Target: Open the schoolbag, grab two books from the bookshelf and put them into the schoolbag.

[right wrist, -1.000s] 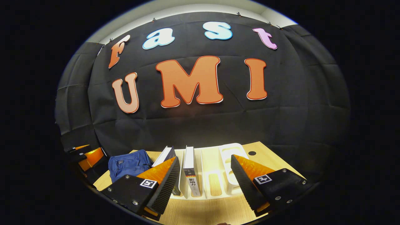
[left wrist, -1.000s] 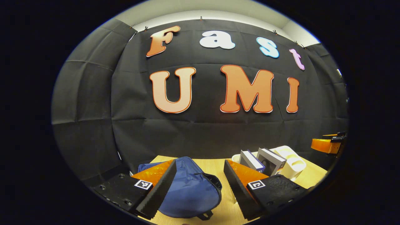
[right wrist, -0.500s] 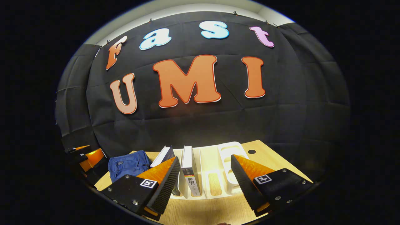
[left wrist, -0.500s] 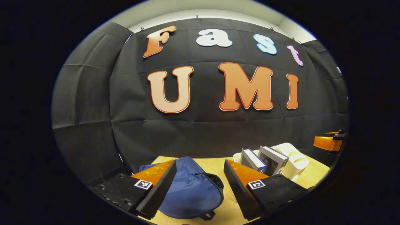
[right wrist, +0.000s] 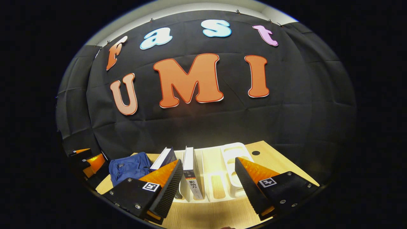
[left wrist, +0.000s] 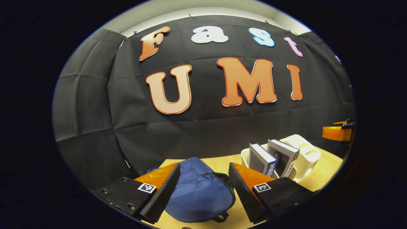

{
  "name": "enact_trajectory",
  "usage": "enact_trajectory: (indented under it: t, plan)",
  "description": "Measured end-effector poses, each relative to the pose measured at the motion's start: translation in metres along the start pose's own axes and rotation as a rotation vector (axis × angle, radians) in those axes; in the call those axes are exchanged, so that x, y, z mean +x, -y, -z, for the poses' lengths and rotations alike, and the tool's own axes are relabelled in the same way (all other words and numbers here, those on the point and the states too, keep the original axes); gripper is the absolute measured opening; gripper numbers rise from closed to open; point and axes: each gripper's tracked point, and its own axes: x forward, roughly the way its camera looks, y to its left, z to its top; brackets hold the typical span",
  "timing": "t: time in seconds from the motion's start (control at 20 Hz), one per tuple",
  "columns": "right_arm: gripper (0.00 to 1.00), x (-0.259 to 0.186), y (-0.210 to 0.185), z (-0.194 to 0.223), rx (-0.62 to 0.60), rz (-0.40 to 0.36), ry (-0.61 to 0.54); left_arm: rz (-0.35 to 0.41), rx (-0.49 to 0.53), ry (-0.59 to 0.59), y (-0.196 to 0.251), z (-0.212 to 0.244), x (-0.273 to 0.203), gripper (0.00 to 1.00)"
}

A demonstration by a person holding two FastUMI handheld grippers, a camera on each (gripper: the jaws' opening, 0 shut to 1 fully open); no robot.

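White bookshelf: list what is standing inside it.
Two books stand in the white bookshelf at its schoolbag-side end: a leaning book and an upright book. The other slots hold nothing visible. The right gripper hides the leaning book's lower part.

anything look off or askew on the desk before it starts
Only slightly: the left book leans sideways in the white bookshelf, while the right book stands upright. The blue schoolbag lies flat; nothing looks spilled or damaged.
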Motion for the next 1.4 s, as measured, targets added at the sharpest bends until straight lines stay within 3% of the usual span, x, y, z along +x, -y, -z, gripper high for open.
enact_trajectory:
  t: [0.2,0.4,0.8,0.85,0.9,0.95,1.15,1.4]
  plan:
    - [0.97,-0.001,0.015,0.012,0.006,0.028,-0.031,0.05,0.104,-0.063,0.019,0.03,0.011,0.95]
    - [0.97,-0.005,0.033,0.018,0.0,0.067,-0.054,0.047,0.222,-0.148,0.031,0.072,0.018,0.96]
    - [0.97,-0.008,0.055,0.031,-0.005,0.108,-0.101,0.176,0.506,-0.331,0.072,0.171,0.025,0.96]
    - [0.97,-0.008,0.058,0.033,-0.008,0.116,-0.105,0.179,0.555,-0.376,0.071,0.187,0.024,0.89]
    - [0.97,-0.009,0.061,0.034,-0.011,0.123,-0.11,0.193,0.598,-0.396,0.071,0.199,0.024,0.97]
    - [0.97,-0.009,0.063,0.035,-0.011,0.126,-0.114,0.203,0.627,-0.418,0.073,0.21,0.026,0.98]
    - [0.97,-0.009,0.071,0.039,-0.001,0.145,-0.131,0.216,0.659,-0.484,0.071,0.239,0.03,0.97]
    - [0.97,-0.007,0.071,0.045,-0.006,0.146,-0.152,0.151,0.676,-0.485,0.053,0.242,0.046,0.98]
